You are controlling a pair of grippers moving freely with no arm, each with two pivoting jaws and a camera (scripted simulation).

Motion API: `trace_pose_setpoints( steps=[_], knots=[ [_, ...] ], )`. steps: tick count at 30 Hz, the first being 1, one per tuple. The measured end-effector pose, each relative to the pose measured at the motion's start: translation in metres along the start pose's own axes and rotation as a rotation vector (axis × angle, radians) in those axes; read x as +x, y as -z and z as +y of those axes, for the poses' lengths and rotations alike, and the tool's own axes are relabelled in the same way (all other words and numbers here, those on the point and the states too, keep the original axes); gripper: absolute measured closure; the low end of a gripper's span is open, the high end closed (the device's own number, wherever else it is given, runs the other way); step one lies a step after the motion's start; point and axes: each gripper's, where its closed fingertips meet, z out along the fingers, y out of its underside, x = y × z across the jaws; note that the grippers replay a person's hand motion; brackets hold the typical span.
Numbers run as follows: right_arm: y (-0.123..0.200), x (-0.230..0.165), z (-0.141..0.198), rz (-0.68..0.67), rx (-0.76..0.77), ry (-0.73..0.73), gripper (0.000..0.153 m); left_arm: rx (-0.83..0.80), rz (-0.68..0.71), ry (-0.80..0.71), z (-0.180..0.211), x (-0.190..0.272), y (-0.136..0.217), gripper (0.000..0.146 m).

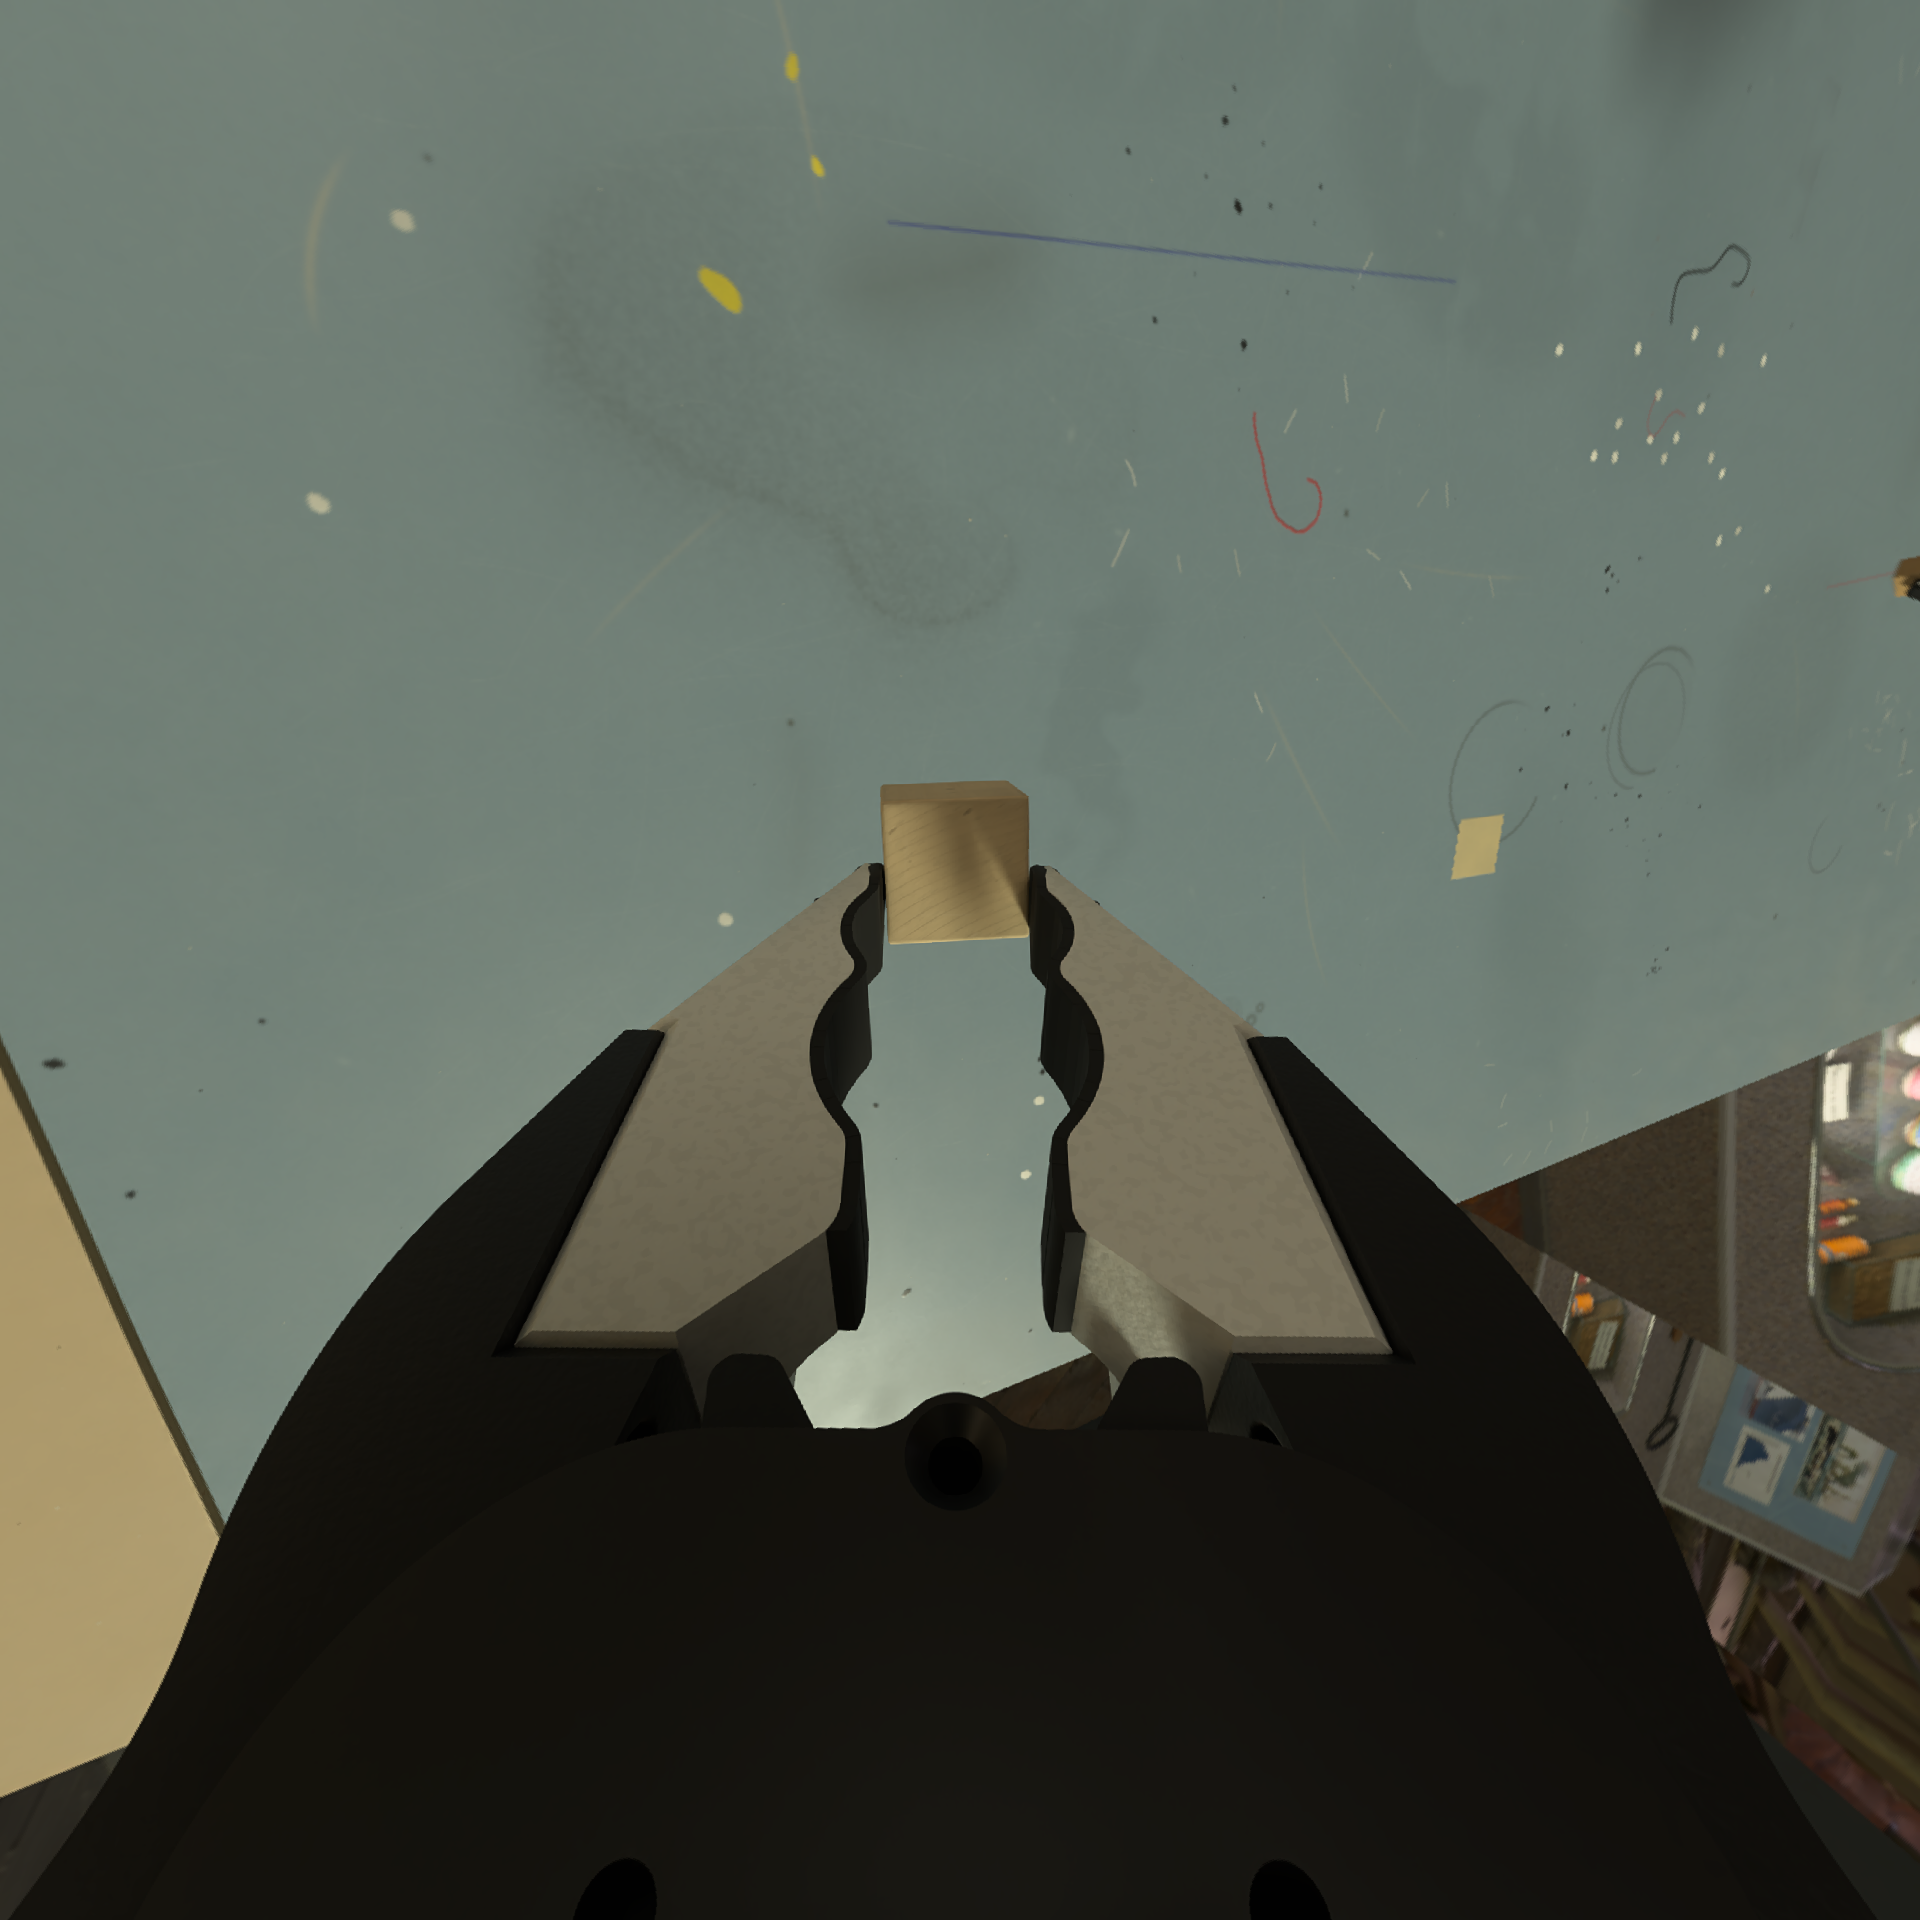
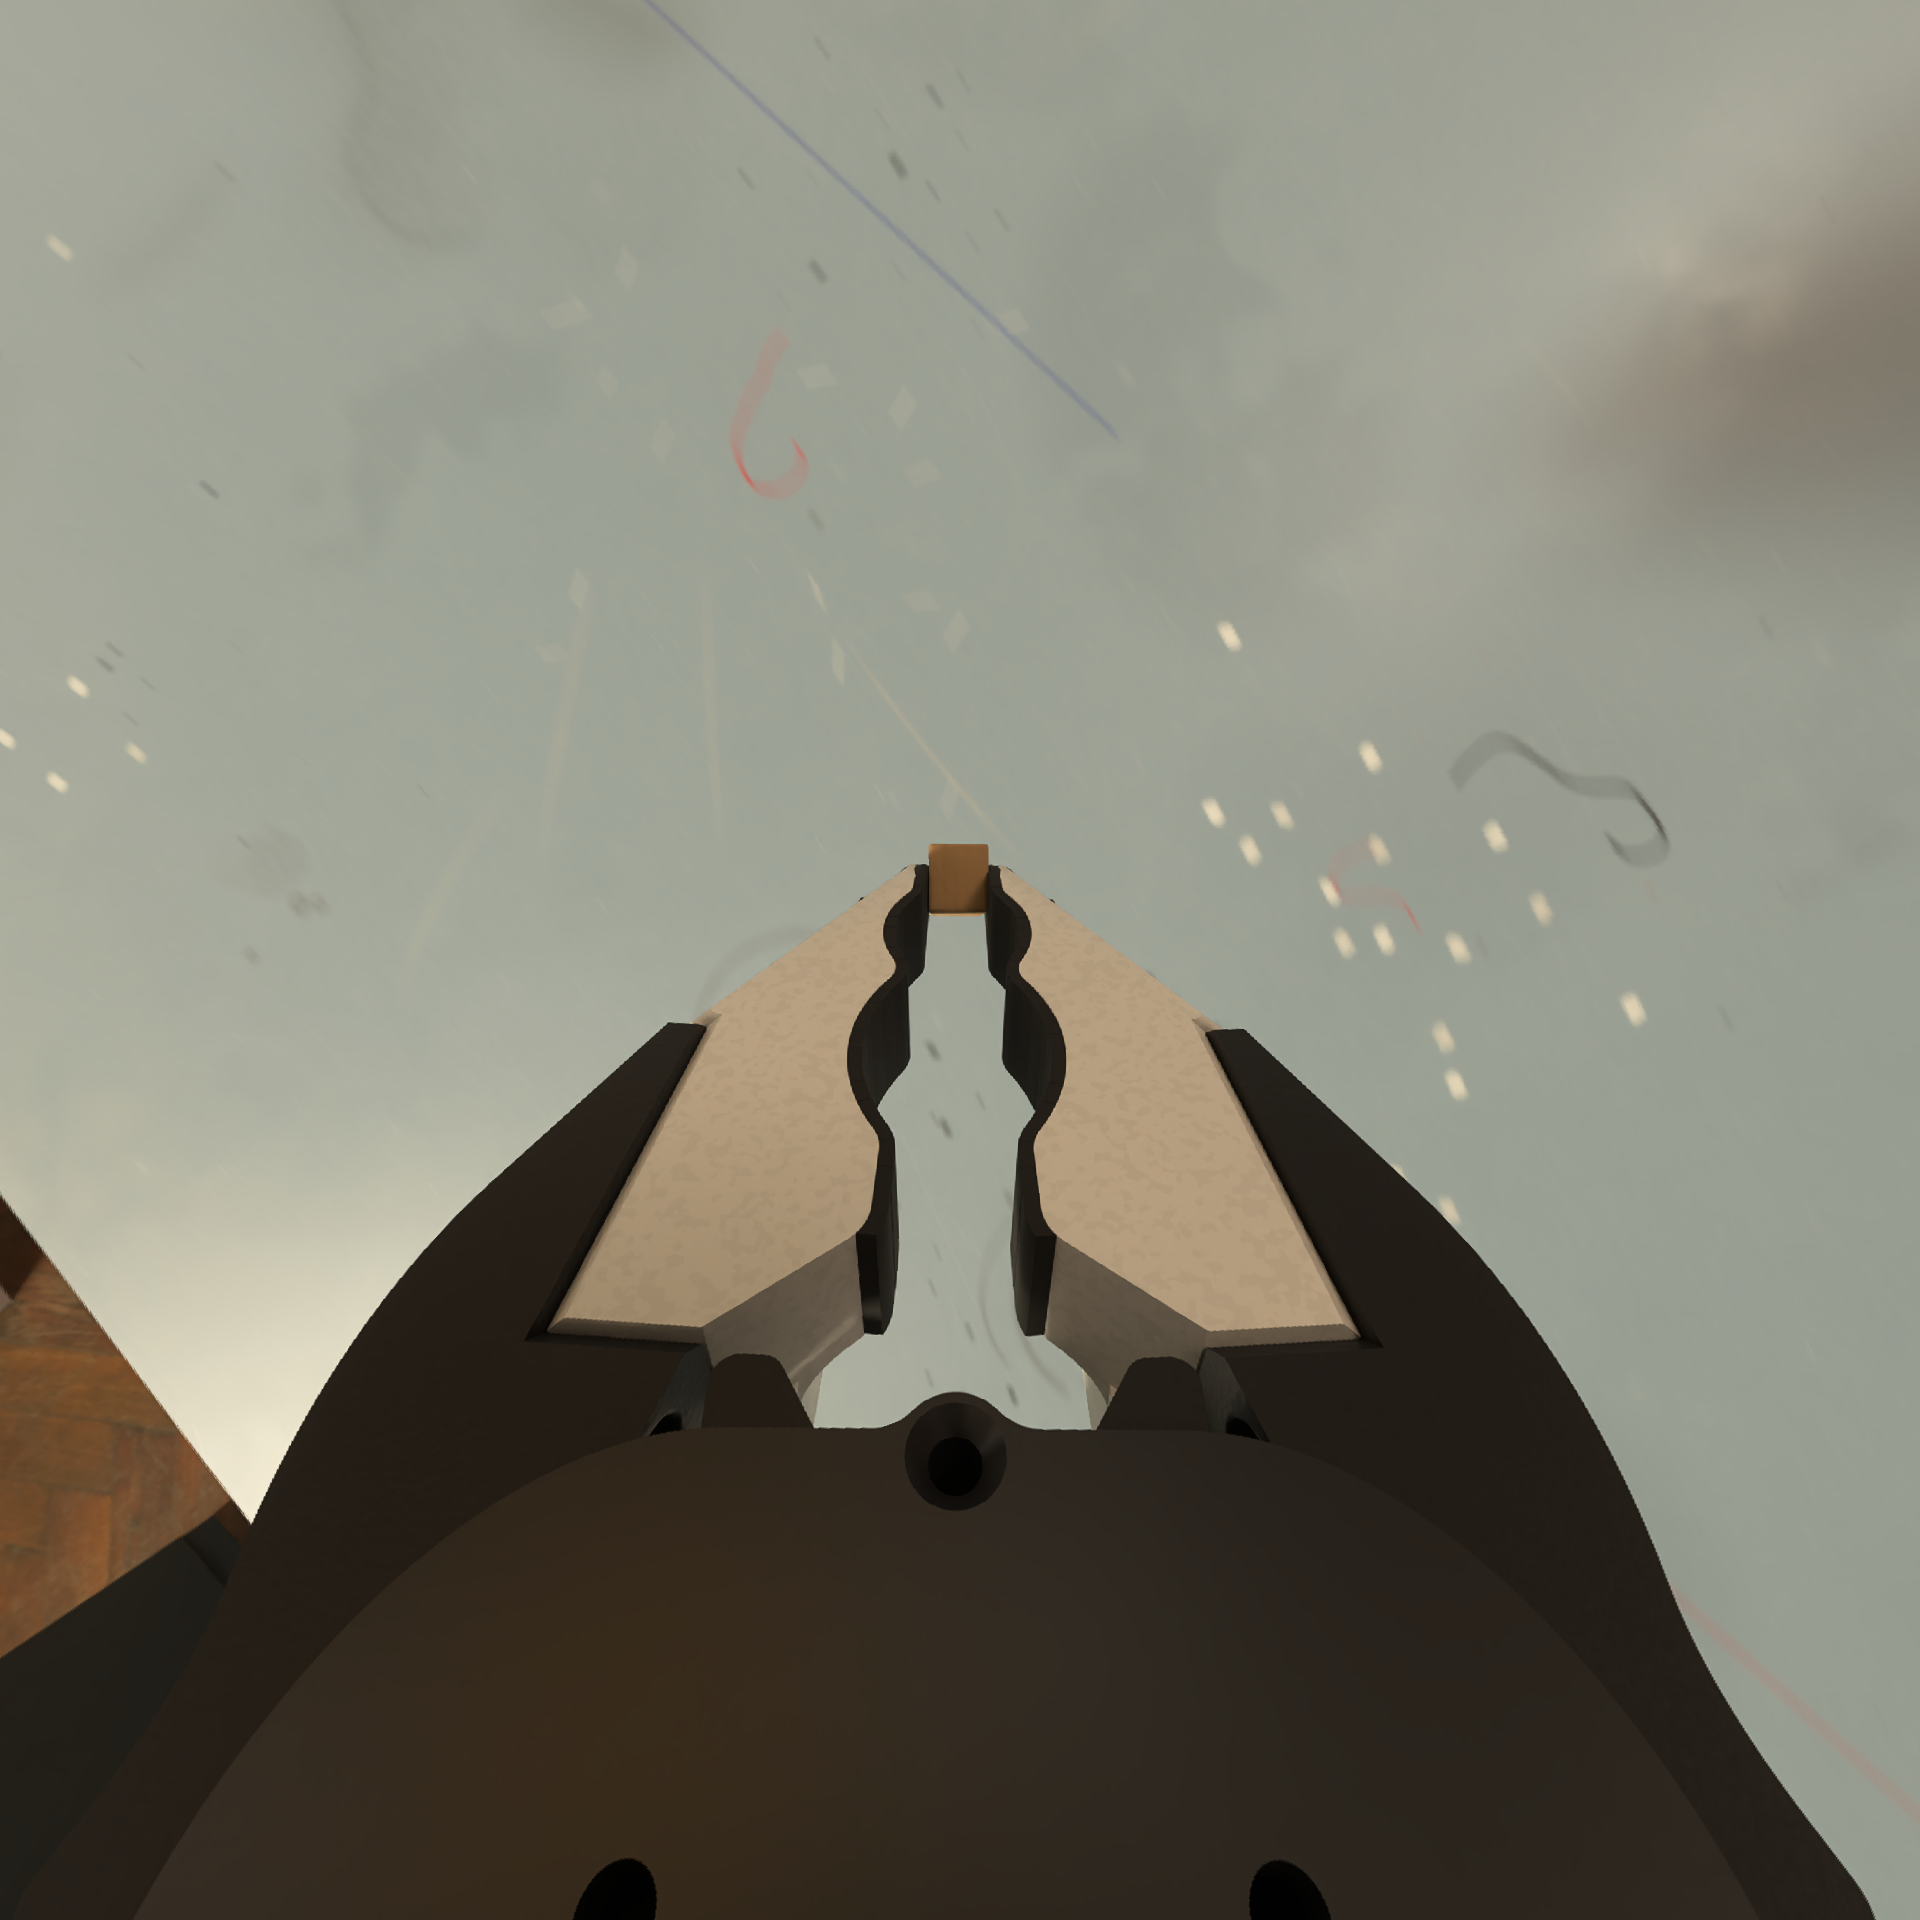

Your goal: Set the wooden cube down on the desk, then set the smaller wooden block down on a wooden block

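In the left wrist view, my left gripper (image 1: 956, 894) is shut on a pale wooden cube (image 1: 954, 862), held at the fingertips above the grey-green desk (image 1: 623, 623). In the right wrist view, my right gripper (image 2: 957, 896) is shut on a smaller, darker wooden block (image 2: 957, 878), pinched at the very tips above the same desk (image 2: 416, 623). A bit of the right gripper with its block (image 1: 1907, 578) shows at the far right edge of the left wrist view.
The desk is stained with paint specks, scribbles and ring marks. A small tan paper scrap (image 1: 1476, 847) lies to the right of the cube. The desk's edge (image 1: 1662, 1132) runs at lower right, with shelves and clutter below. A tan panel (image 1: 73, 1403) stands at lower left.
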Motion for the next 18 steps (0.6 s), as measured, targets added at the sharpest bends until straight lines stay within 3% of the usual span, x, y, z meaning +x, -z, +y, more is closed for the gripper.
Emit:
trace_pose_setpoints(
  steps=[6,11,18],
  knots=[
    [0.066,0.064,0.117,0.117,-0.084,-0.053,0.143,-0.062,-0.003,-0.055,-0.012,0.026,-0.032,0.119],
    [0.128,0.134,0.211,0.186,-0.073,-0.251,0.143,-0.124,0.022,-0.101,-0.019,0.047,-0.079,0.119],
    [0.198,0.255,0.294,0.372,0.047,-0.529,0.143,-0.191,0.023,-0.171,-0.032,0.073,-0.146,0.119]
  ],
)
